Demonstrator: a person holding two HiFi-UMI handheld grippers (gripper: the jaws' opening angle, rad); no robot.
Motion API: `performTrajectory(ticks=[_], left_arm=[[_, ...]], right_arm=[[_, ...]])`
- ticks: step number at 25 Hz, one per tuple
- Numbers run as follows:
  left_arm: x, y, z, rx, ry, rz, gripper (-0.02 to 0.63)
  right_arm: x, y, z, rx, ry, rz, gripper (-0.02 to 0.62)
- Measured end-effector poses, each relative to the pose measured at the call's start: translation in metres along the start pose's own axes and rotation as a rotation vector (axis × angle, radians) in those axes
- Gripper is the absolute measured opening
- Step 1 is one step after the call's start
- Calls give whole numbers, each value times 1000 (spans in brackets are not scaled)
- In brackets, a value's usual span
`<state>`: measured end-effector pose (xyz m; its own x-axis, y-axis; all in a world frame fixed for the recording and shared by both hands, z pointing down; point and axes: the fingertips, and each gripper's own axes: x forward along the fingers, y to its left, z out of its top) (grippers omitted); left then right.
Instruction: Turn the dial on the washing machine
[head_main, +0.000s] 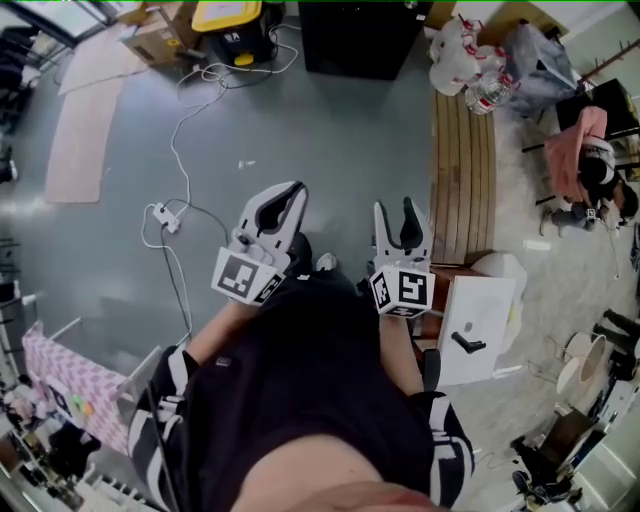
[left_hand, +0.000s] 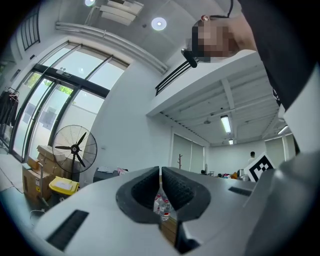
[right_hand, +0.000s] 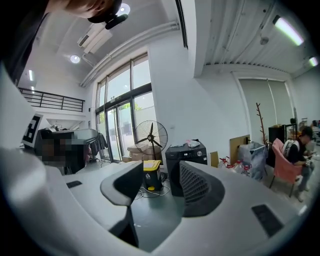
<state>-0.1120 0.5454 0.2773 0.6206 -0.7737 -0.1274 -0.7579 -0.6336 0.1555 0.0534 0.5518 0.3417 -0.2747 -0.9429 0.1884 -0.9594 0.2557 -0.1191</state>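
The washing machine (head_main: 365, 35) is a black box at the far end of the grey floor, several steps ahead of me. In the right gripper view the washing machine (right_hand: 186, 162) stands straight ahead, with a small round dial (right_hand: 200, 152) on its front panel. My right gripper (right_hand: 161, 170) is open, nothing sits between its jaws, and the machine shows through the gap. In the head view the right gripper (head_main: 395, 210) is held at waist height. My left gripper (head_main: 288, 192) is beside it. In its own view the left gripper (left_hand: 160, 172) is shut and holds nothing.
A yellow-lidded black bin (head_main: 230, 30) and cardboard boxes (head_main: 160, 40) stand left of the machine. A white power strip (head_main: 165, 215) and its cable lie on the floor. A wooden bench (head_main: 463, 180) runs along the right, with bags and bottles (head_main: 470, 70) at its end. A standing fan (right_hand: 151, 137) is by the windows.
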Motion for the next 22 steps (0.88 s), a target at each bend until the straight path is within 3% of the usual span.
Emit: performTrajectory(ticks=[4,10,16,22], left_arm=[[69,29,-12,-7,30,13,34],[186,123,-38,-32,14,-16,34],[341,227,-19,-53,-8,-65,34],[448,303,-8,-27,-16,-82,34]], right_arm=[[67,-40,8,12,23,20,236],[212,-80,20,-16,26,6,236],[382,-137,77,-71,31,-25,236],[518,-198,103,-101,50,-51,236]])
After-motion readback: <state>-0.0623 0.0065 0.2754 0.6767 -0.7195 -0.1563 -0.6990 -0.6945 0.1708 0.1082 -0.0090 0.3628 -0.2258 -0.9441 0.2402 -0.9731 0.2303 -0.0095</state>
